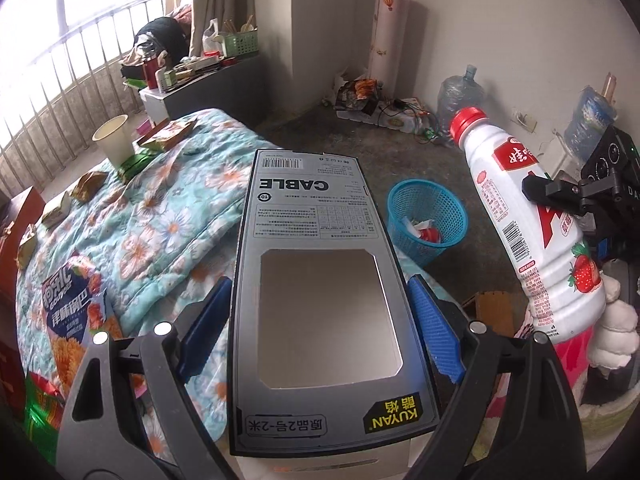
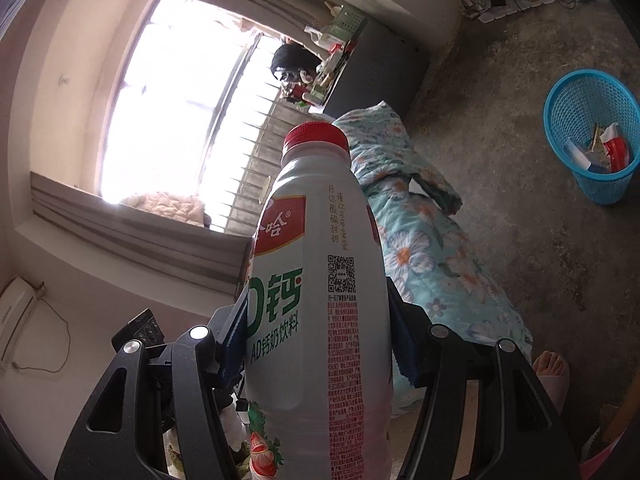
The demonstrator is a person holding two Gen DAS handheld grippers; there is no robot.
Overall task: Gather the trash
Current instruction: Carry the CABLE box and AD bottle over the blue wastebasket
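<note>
Only the left wrist view shows the floral quilt [image 1: 168, 216], paper cup [image 1: 114, 138] and wrappers [image 1: 90, 184] ahead-left of the jaws. The left gripper [image 1: 318, 320] clamps the grey cable box [image 1: 316, 280], long axis running forward between the jaws. The blue basket [image 1: 426, 216] stands beyond its far end. The right gripper [image 2: 316, 344] clamps the milk bottle [image 2: 320, 300], red cap [image 2: 315, 136] pointing forward.
</note>
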